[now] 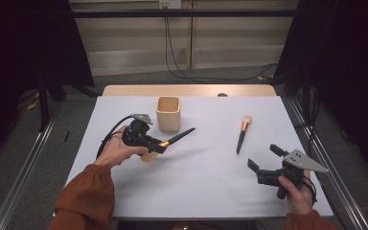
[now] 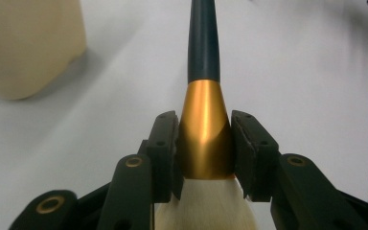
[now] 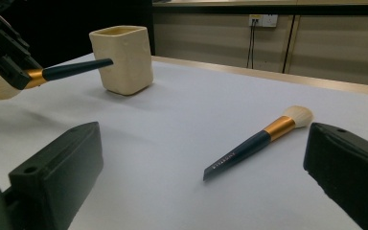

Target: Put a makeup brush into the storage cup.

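Observation:
My left gripper [image 1: 159, 146] is shut on the gold ferrule of a large makeup brush [image 1: 177, 137], held above the white table with its dark handle pointing right and away. In the left gripper view the pads [image 2: 165, 143] clamp the ferrule of that brush [image 2: 204, 129], white bristles below. A cream square cup [image 1: 168, 113] stands upright just beyond it. A second brush [image 1: 242, 134] lies flat right of centre, bristles away from me. My right gripper [image 1: 264, 158] hovers open near the table's front right corner. The right gripper view shows the lying brush [image 3: 261, 140], the cup [image 3: 122, 58] and the held brush [image 3: 52, 73].
The white table [image 1: 206, 177] ends at a wooden strip [image 1: 187, 90] at the back. Metal rails run along both sides on the floor, and cables trail over the floor behind the table.

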{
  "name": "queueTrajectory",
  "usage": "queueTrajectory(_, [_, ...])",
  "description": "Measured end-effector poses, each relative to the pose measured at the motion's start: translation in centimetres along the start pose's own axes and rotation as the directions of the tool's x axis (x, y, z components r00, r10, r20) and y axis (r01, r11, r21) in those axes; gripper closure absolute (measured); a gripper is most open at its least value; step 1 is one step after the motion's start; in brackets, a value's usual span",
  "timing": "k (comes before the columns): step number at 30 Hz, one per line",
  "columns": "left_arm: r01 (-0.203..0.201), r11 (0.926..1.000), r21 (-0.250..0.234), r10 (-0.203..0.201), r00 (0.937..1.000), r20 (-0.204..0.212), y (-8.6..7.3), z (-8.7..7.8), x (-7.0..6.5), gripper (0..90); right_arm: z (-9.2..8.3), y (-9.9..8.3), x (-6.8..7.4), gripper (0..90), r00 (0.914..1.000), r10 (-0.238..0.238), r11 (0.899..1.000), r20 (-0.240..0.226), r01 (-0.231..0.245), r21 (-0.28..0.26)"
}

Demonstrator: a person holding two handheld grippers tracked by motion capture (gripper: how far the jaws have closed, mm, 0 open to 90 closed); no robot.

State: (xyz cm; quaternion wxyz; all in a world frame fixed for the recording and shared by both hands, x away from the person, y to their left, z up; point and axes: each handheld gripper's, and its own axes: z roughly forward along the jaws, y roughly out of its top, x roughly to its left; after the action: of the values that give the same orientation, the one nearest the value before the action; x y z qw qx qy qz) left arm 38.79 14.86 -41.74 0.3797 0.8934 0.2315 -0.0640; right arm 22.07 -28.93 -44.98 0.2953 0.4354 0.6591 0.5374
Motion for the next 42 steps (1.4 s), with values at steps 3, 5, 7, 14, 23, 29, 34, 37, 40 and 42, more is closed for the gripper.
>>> queueTrajectory(3, [0.008, 0.9993, -0.037, -0.008, 0.9997, -0.024, -0.4, -0.3, -0.2, 63.2, 0.0, 0.0, 0.0, 0.0, 1.0000, -0.001, 1.000, -0.001, 0.001, -0.001])
queueTrajectory(5, [0.003, 0.9981, -0.061, -0.006, 0.9988, -0.048, -0.6, -0.5, -0.4, 63.2, 0.0, 0.0, 0.0, 0.0, 1.0000, -0.002, 1.000, -0.002, 0.001, -0.003])
queueTrajectory(7, [-0.002, 0.9960, -0.089, -0.002, 0.9989, -0.047, -0.9, -0.7, -0.7, 63.2, 0.1, 0.0, 0.0, 0.0, 1.0000, -0.001, 1.000, -0.002, 0.001, -0.002])
queueTrajectory(14, [-0.030, 0.9928, -0.116, 0.024, 0.9984, -0.052, -1.2, -1.0, -2.2, 63.3, 0.2, 0.1, 0.2, 0.0, 1.0000, -0.002, 1.000, -0.007, 0.002, -0.002])
queueTrajectory(23, [-0.046, 0.9899, -0.135, 0.039, 0.9981, -0.048, -1.6, -1.1, -3.3, 63.3, 0.7, 0.3, 0.5, 0.0, 0.9994, -0.019, 1.000, -0.028, 0.019, -0.004])
queueTrajectory(29, [-0.071, 0.9884, -0.134, 0.068, 0.9973, -0.028, -1.5, -1.3, -4.2, 63.3, 1.4, 1.1, 1.1, 0.0, 0.9966, -0.039, 0.999, -0.072, 0.039, -0.009])
queueTrajectory(34, [-0.082, 0.9874, -0.136, 0.081, 0.9966, -0.014, -1.5, -1.3, -4.8, 63.3, 2.1, 1.8, 2.0, 0.0, 0.9849, -0.069, 0.998, -0.159, 0.070, 0.003])
queueTrajectory(37, [-0.094, 0.9877, -0.125, 0.094, 0.9956, -0.006, -1.4, -1.2, -5.1, 63.3, 2.6, 2.1, 2.6, 0.0, 0.9716, -0.094, 0.995, -0.217, 0.098, 0.011])
queueTrajectory(40, [-0.102, 0.9881, -0.116, 0.102, 0.9948, -0.001, -1.4, -1.1, -5.3, 63.3, 3.2, 2.6, 3.1, 0.0, 0.9571, -0.114, 0.992, -0.266, 0.123, 0.019])
queueTrajectory(42, [-0.104, 0.9878, -0.115, 0.106, 0.9943, 0.007, -1.3, -1.0, -5.5, 63.4, 3.7, 2.9, 3.4, 0.0, 0.9495, -0.124, 0.990, -0.288, 0.137, 0.025])
